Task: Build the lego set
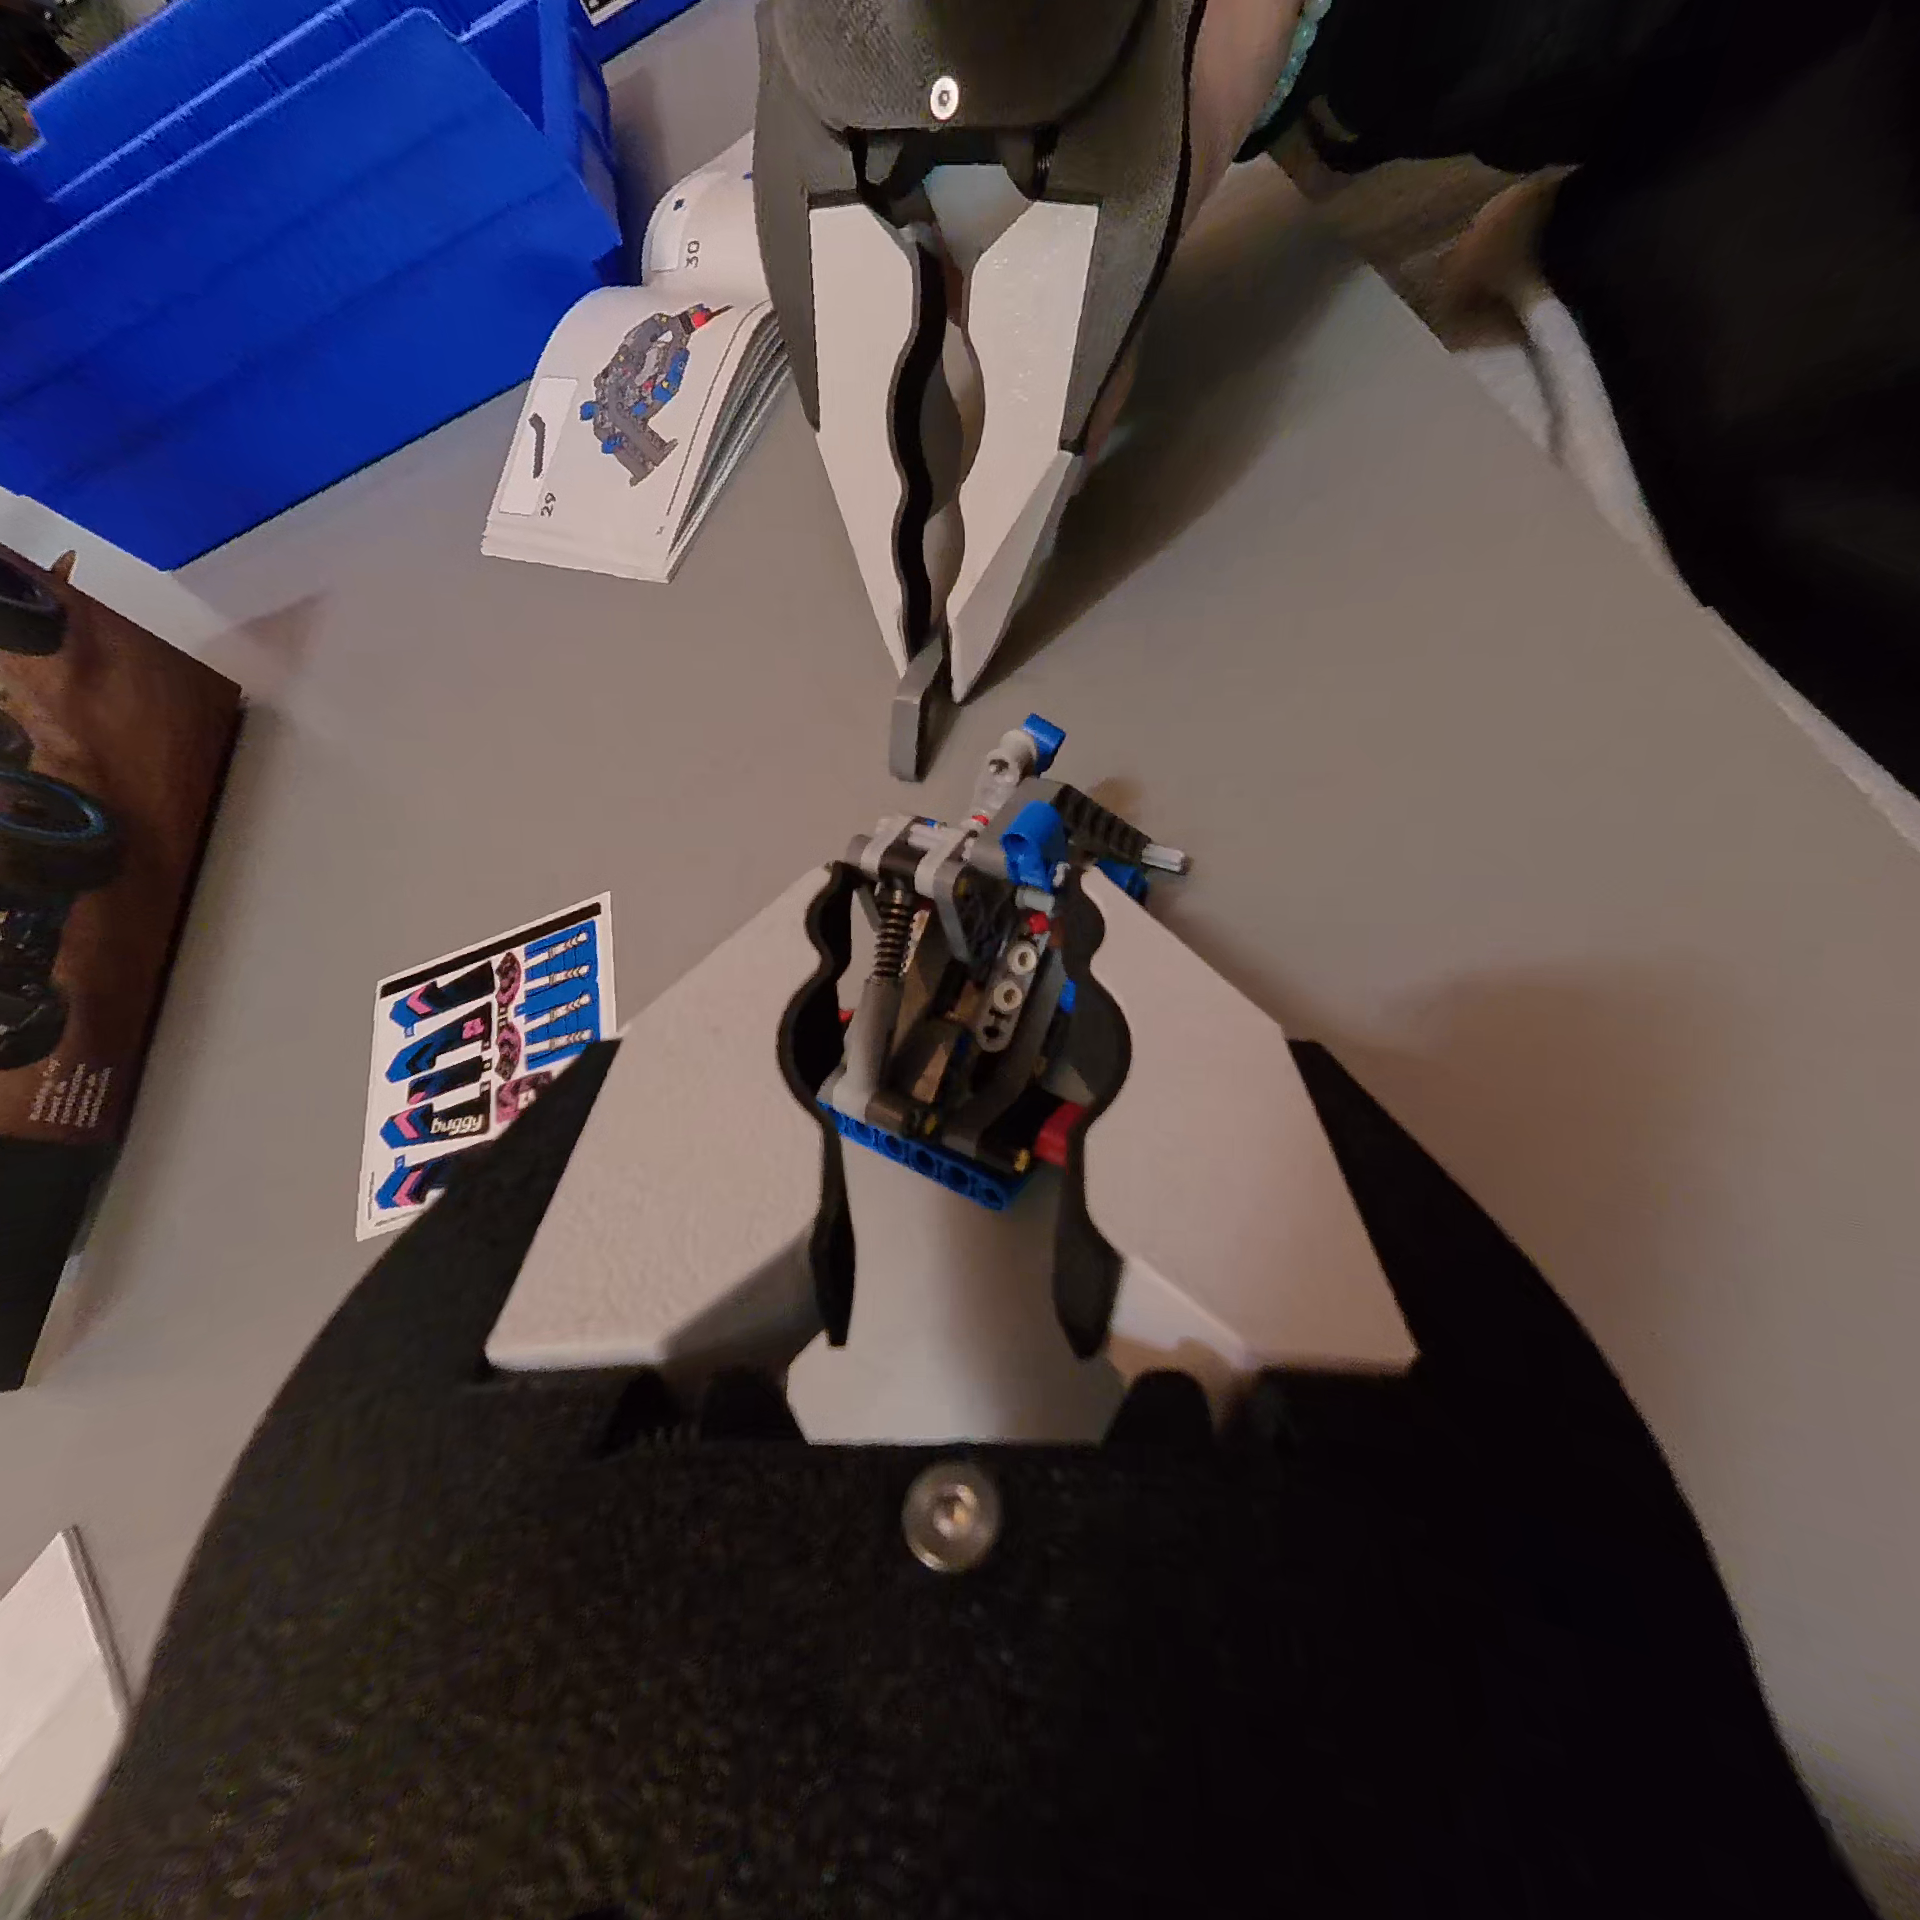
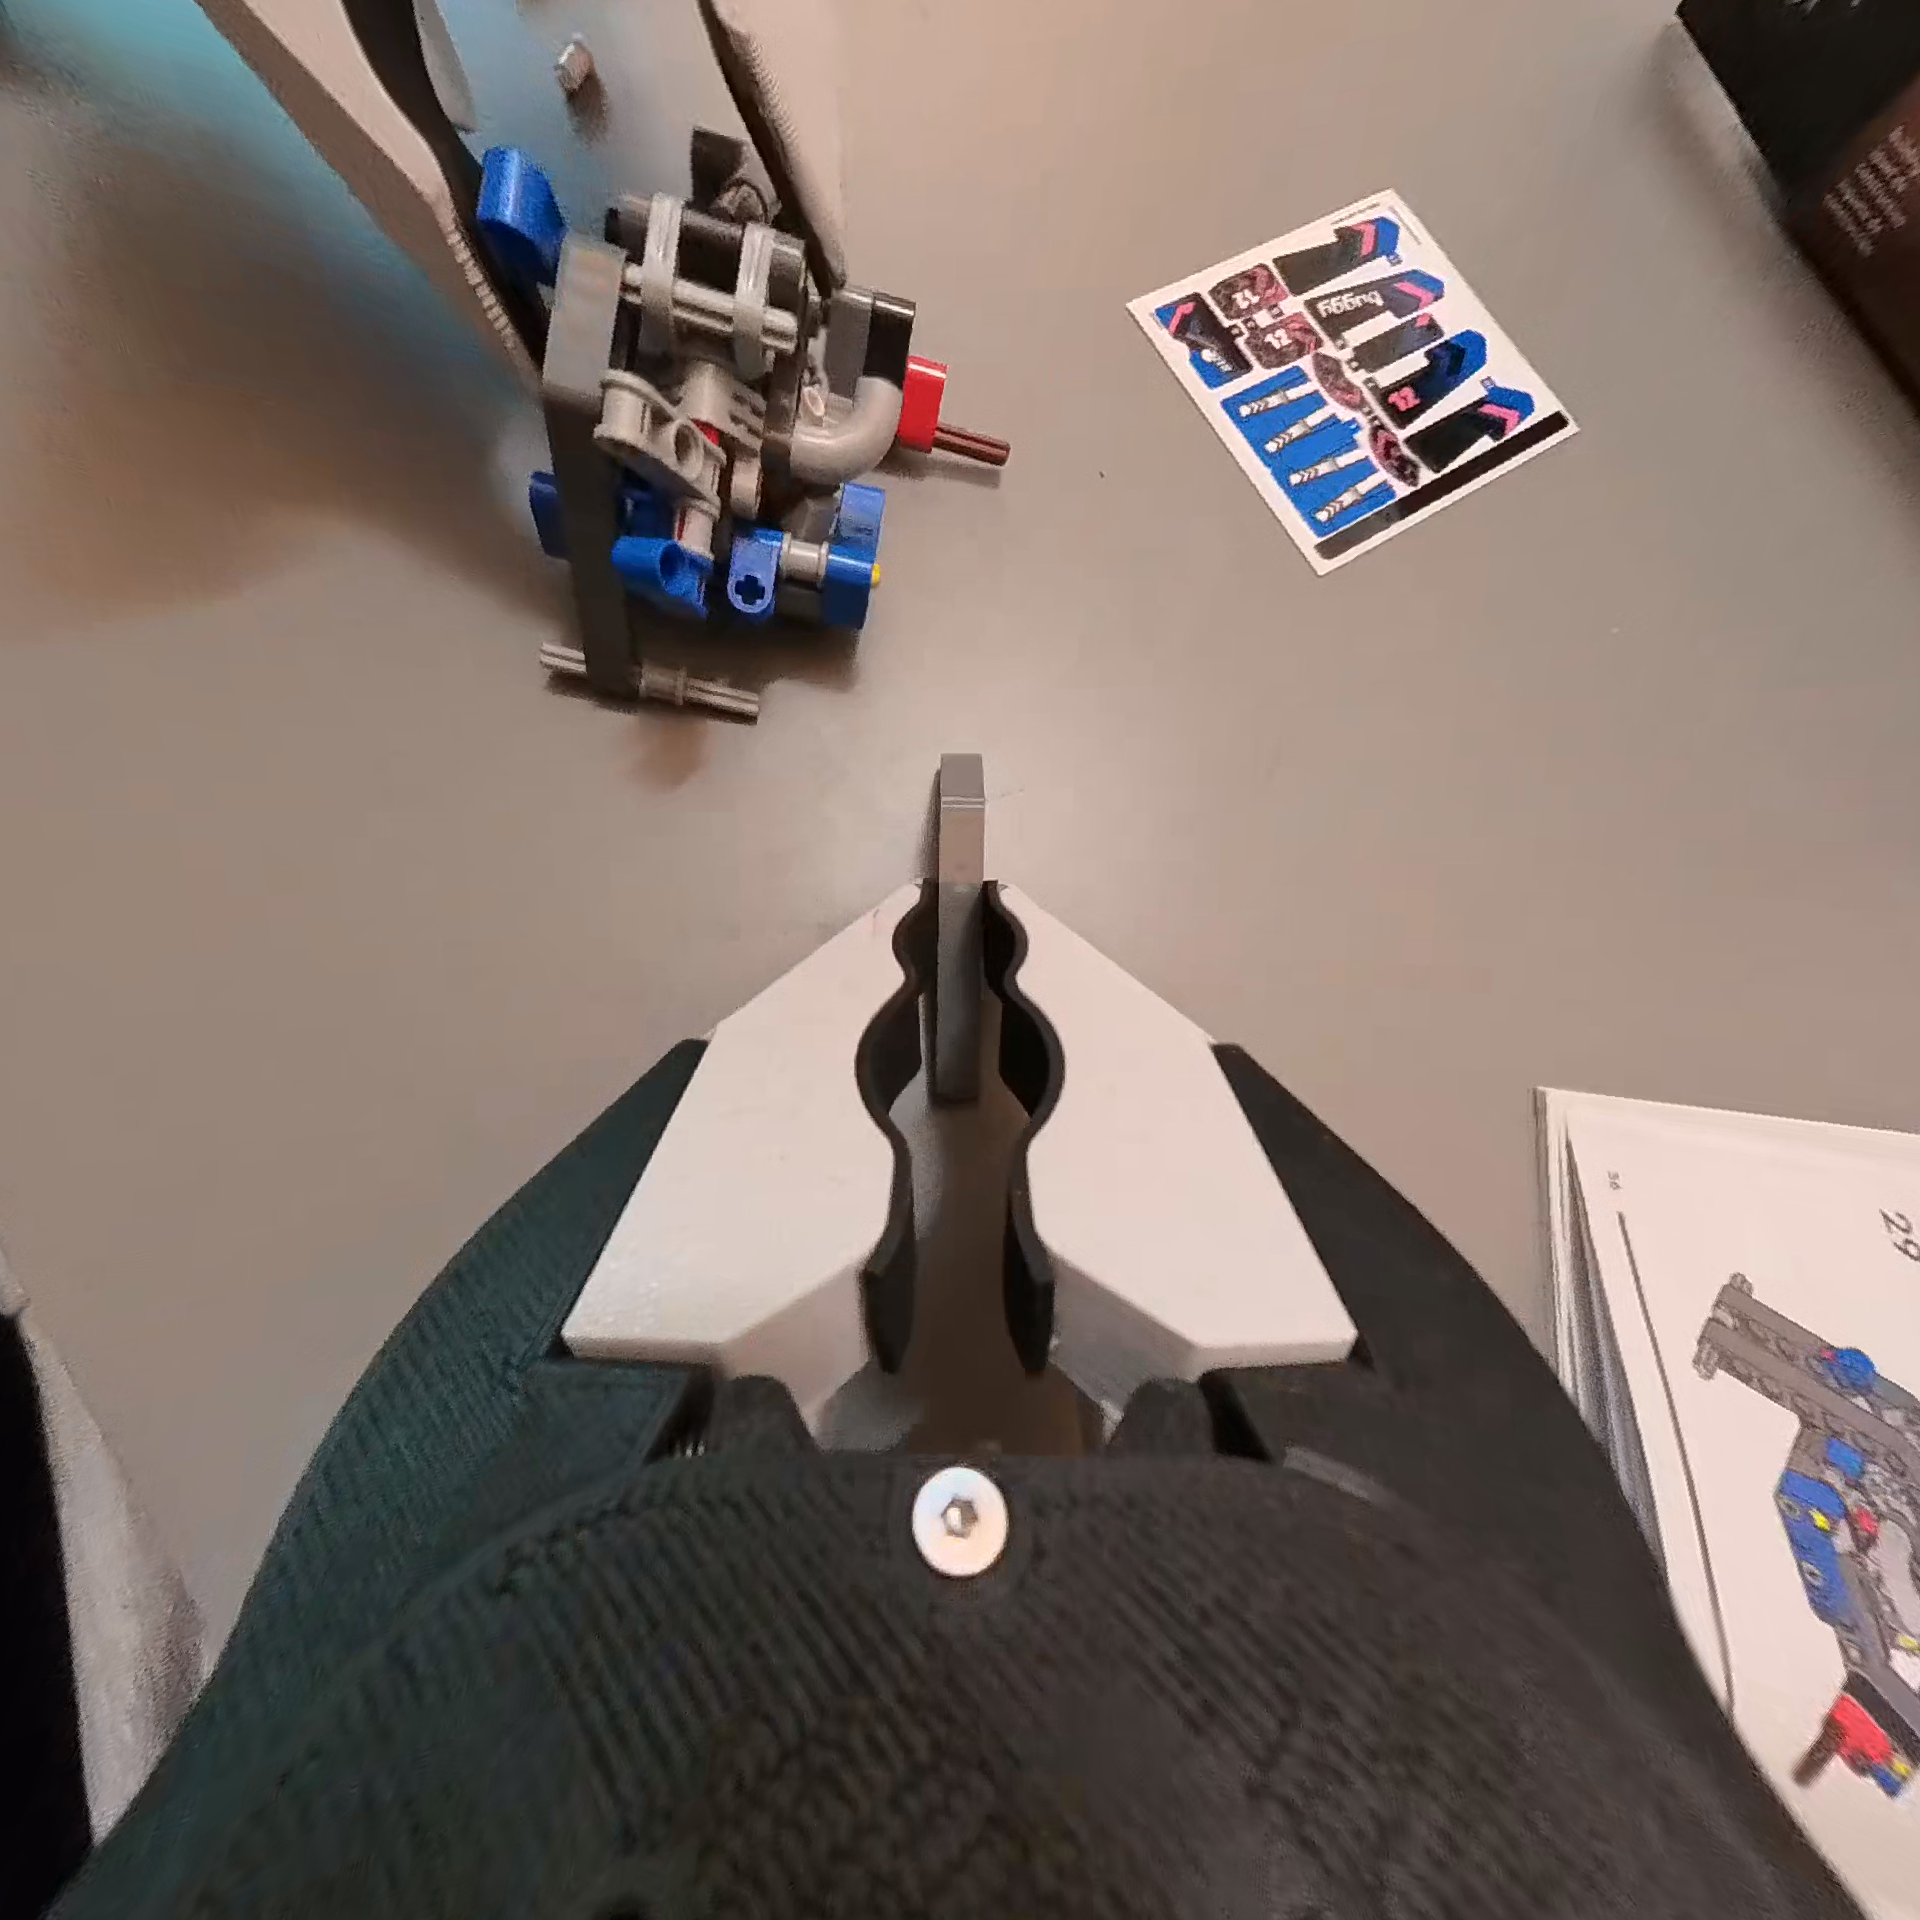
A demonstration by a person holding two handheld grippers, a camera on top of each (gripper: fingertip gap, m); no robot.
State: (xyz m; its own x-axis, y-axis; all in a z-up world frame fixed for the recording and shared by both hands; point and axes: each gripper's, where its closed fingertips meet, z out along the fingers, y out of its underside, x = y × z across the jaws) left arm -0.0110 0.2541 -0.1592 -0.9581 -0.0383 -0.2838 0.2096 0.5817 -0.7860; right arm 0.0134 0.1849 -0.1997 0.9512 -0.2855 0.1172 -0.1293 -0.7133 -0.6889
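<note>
My left gripper (image 1: 958,904) is shut on a partly built Lego assembly (image 1: 966,987) of grey, black and blue Technic parts with a spring, holding it by its sides just above the grey table (image 1: 1455,831). My right gripper (image 2: 961,891) is shut on a flat grey beam (image 2: 961,831) that sticks out past its fingertips. In the left wrist view the right gripper (image 1: 930,675) points at the assembly, and the beam (image 1: 917,732) ends a short way from its top. In the right wrist view the assembly (image 2: 707,416) sits up and left between the left gripper's fingers (image 2: 790,156).
An open instruction booklet (image 1: 623,436) (image 2: 1745,1403) and a sticker sheet (image 1: 488,1049) (image 2: 1351,374) lie on the table. Blue bins (image 1: 260,260) stand at the back left, and a dark box (image 1: 83,883) at the left. A small grey piece (image 2: 571,62) lies beyond the assembly. The tips of one gripper are about 9 centimetres away from the tips of the other. The small grey piece (image 2: 571,62) is about 12 centimetres from my left fingertips and 20 centimetres from my right.
</note>
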